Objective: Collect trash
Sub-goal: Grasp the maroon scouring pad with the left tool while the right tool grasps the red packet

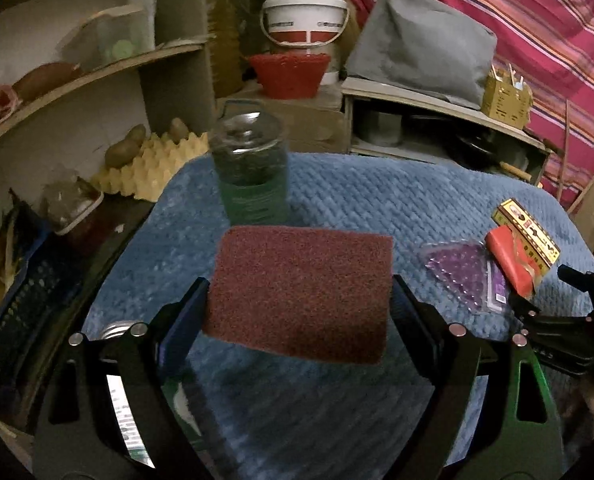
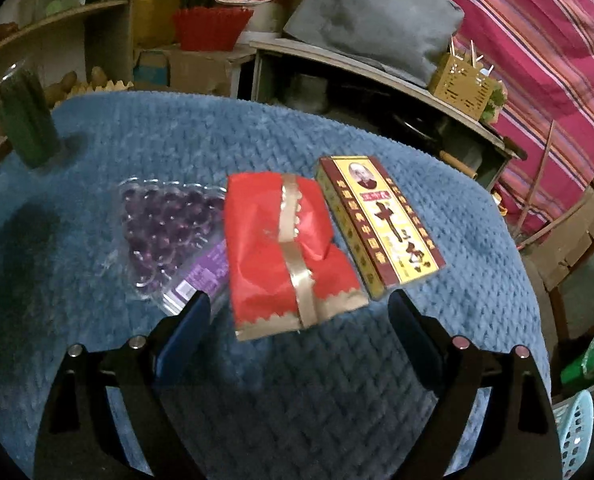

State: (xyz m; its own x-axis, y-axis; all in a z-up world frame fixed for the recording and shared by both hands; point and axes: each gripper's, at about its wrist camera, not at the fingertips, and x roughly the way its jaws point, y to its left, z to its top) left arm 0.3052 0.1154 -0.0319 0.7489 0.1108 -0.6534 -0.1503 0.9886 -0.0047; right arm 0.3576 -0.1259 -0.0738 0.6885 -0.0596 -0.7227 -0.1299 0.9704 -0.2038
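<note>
My left gripper (image 1: 299,300) is shut on a dark red scouring pad (image 1: 301,292), held by its side edges a little above the blue knitted cloth (image 1: 337,200). My right gripper (image 2: 299,316) is open; its fingers straddle the near end of a red packet with a gold strip (image 2: 289,248). Left of the packet lies a clear triangular pack of purple beads (image 2: 165,224). Right of it lies a yellow and dark red box (image 2: 381,220). In the left wrist view the packet (image 1: 513,260), beads (image 1: 461,272) and box (image 1: 529,232) lie at the right, with the right gripper (image 1: 553,312) beside them.
A glass jar with a green label (image 1: 251,164) stands on the cloth behind the pad; it also shows in the right wrist view (image 2: 25,120). Shelves, an egg tray (image 1: 153,164), a red basket (image 1: 289,74) and a white bucket (image 1: 305,16) crowd the back. A light blue basket (image 2: 577,432) sits low at the right.
</note>
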